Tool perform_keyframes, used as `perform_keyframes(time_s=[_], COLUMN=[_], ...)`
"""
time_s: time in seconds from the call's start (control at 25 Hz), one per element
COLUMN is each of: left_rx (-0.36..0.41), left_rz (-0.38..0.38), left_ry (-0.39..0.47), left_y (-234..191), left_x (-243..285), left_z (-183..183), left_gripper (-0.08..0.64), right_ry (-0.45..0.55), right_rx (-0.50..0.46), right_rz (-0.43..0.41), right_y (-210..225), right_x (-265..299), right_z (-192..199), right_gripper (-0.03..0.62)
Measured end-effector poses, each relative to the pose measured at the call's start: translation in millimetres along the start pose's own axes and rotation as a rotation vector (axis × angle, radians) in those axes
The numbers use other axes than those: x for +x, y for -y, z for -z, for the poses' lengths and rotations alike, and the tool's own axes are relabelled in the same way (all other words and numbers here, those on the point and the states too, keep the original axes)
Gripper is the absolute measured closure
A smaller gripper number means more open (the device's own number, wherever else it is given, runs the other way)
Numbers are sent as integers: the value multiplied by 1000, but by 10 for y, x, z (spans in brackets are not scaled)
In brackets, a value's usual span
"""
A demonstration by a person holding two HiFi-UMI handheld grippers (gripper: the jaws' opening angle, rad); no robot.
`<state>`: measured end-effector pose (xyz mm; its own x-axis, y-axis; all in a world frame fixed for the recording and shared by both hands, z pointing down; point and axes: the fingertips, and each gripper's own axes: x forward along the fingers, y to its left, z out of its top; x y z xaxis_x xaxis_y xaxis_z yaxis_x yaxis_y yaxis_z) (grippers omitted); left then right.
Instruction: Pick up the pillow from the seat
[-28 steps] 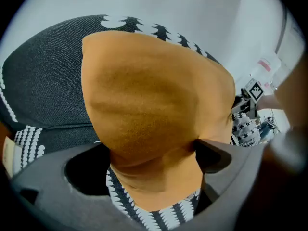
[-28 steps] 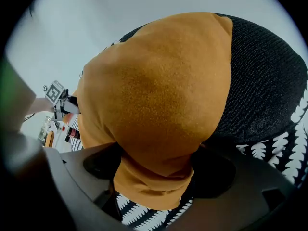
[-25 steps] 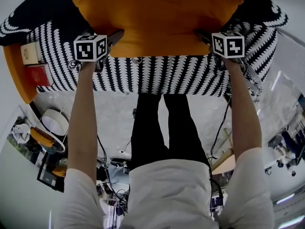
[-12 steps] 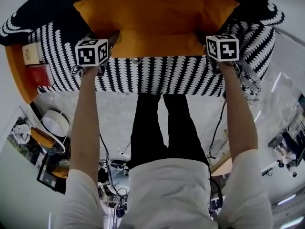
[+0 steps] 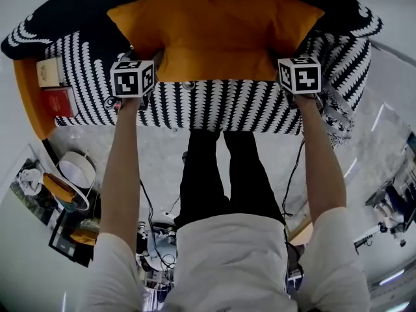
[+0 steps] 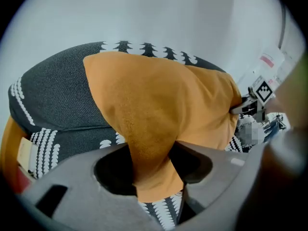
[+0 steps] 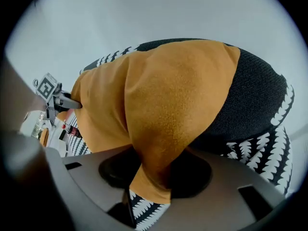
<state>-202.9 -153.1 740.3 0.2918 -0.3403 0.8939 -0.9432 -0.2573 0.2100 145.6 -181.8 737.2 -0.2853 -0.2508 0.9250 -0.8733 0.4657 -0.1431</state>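
Note:
An orange pillow (image 5: 214, 34) lies on the black-and-white patterned seat (image 5: 214, 103), leaning against its dark back. My left gripper (image 5: 155, 57) is at the pillow's near left corner and my right gripper (image 5: 285, 56) at its near right corner. In the left gripper view the jaws of the left gripper (image 6: 151, 165) are closing and pinch a fold of the pillow (image 6: 159, 100). The right gripper (image 7: 154, 170) is closing the same way, with the bunched corner of the pillow (image 7: 168, 95) squeezed between its jaws.
An orange side surface at the seat's left end carries a pale book (image 5: 44, 71) and a red book (image 5: 57, 101). A white round object (image 5: 75, 168), cables and clutter lie on the pale floor below. The person's legs (image 5: 224, 174) stand against the seat's front edge.
Both grippers have shifted slightly inward onto the pillow's near corners, and their jaws have narrowed onto the fabric. The pillow's corners are now bunched.

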Motion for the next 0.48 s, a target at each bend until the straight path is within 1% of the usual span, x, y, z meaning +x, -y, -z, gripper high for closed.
perform_keyframes(time_s=[0.16, 0.48], left_rx=[4, 14], left_rz=[0, 1], left_ry=[12, 30], left_y=[84, 311], left_x=[-122, -530], left_z=[-2, 0], left_gripper=[348, 351], right_ry=[15, 50], right_rx=[0, 17], right_rz=[-4, -25], right_y=[-27, -79], right_x=[-138, -550], right_z=[33, 139], right_gripper=[413, 416])
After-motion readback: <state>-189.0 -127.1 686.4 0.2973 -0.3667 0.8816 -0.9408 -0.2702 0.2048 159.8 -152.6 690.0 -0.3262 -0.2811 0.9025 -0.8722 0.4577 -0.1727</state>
